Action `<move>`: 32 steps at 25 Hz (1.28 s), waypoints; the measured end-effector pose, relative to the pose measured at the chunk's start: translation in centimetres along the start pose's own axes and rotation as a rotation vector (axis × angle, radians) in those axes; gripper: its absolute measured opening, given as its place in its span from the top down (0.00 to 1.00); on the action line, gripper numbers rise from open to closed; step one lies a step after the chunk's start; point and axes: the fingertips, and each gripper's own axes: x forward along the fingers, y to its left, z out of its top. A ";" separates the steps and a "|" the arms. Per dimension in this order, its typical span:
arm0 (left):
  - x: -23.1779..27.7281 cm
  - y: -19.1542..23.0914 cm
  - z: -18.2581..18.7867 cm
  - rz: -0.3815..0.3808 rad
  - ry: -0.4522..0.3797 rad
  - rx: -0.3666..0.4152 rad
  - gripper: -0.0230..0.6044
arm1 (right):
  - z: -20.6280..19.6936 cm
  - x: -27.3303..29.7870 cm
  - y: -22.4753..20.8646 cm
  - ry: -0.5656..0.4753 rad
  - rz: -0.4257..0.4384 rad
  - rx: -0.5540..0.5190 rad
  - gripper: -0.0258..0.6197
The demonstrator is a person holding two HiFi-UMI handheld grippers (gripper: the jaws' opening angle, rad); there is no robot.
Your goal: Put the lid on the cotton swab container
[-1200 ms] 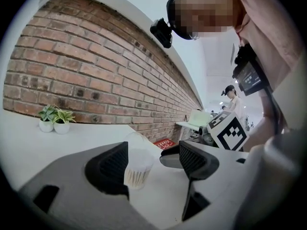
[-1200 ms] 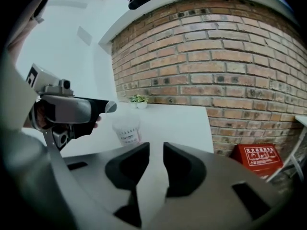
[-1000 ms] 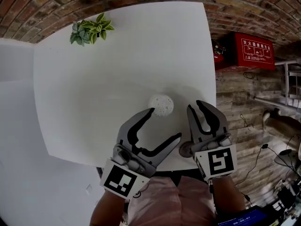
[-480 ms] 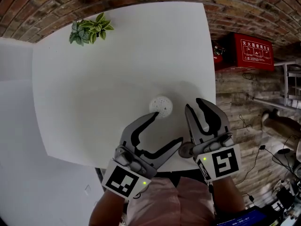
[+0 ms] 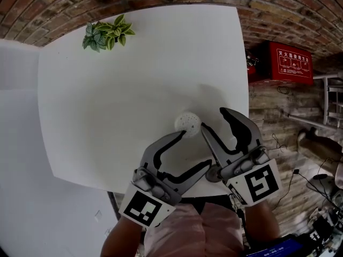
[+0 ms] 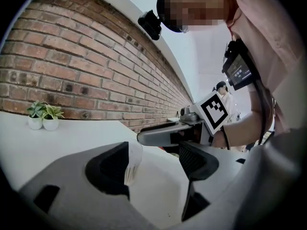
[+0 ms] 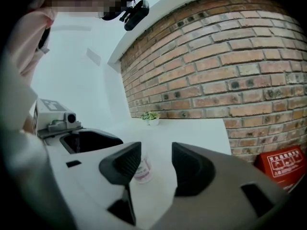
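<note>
Container (image 5: 187, 122) stands upright on the table (image 5: 107, 90), near its right front, its top dotted white; whether a clear lid sits there I cannot tell. The left gripper (image 5: 194, 150) is spread wide, one tip just beside the container, clamping nothing. The right gripper (image 5: 214, 120) is opening, empty, with the container ahead of its gap. I judge it best to steady the container's wall with the left while the right sets the lid down level and centred, lest it tip or skid.
</note>
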 end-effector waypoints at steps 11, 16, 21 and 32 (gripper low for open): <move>-0.3 0.3 0.2 -0.003 -0.009 0.004 0.43 | 0.9 1.0 1.5 -0.010 0.089 0.017 0.62; -0.3 0.4 0.2 -0.005 -0.008 0.007 0.43 | 0.7 1.2 1.4 -0.008 0.085 0.027 0.63; -0.3 0.4 0.2 -0.006 -0.008 0.006 0.43 | 0.6 1.2 1.4 -0.009 0.094 0.047 0.63; -0.2 0.3 0.5 -0.009 -0.002 0.005 0.43 | 0.7 1.0 1.5 0.000 0.103 0.043 0.66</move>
